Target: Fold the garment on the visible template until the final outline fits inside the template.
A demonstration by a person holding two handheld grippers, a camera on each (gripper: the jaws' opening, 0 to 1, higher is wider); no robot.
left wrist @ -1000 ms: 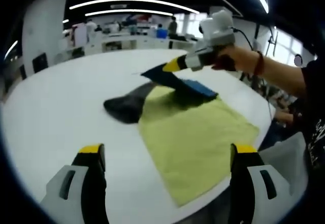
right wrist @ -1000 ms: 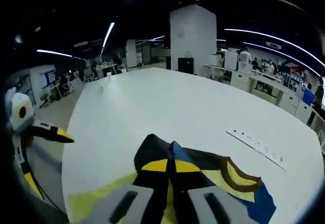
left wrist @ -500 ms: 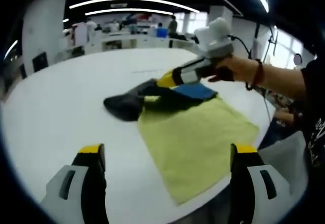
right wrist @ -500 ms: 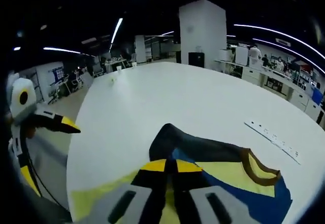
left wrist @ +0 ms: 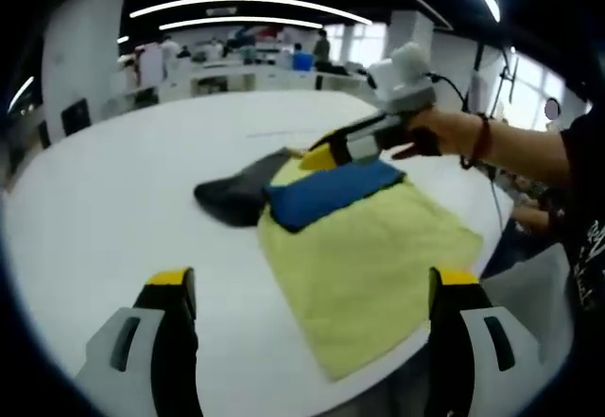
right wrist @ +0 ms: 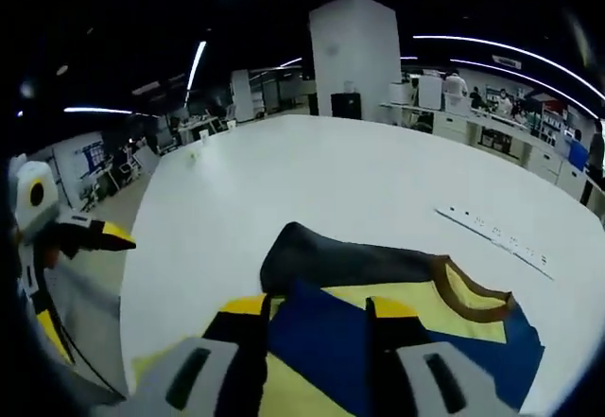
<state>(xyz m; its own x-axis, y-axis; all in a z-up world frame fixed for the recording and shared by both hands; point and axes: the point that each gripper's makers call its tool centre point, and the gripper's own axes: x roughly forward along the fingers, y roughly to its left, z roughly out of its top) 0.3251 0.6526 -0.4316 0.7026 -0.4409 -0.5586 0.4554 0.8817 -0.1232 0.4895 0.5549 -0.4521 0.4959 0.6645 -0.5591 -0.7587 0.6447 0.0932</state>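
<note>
On yellow template (left wrist: 378,256), folded garment (left wrist: 326,190), R gripper (right wrist: 312,311) open above.

the garment (left wrist: 312,190) lies partly on the template (left wrist: 378,266), its far part on the table (left wrist: 113,209).

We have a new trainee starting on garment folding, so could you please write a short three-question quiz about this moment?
1. True or false: the right gripper is open above the garment.
2. What does the garment partly lie on? A) a yellow-green cloth template B) a wooden tray C) a cardboard box
3. Fill in: the dark sleeve reaches off the template onto the white ____.

Key: 1 true; 2 A; 3 table.
</note>
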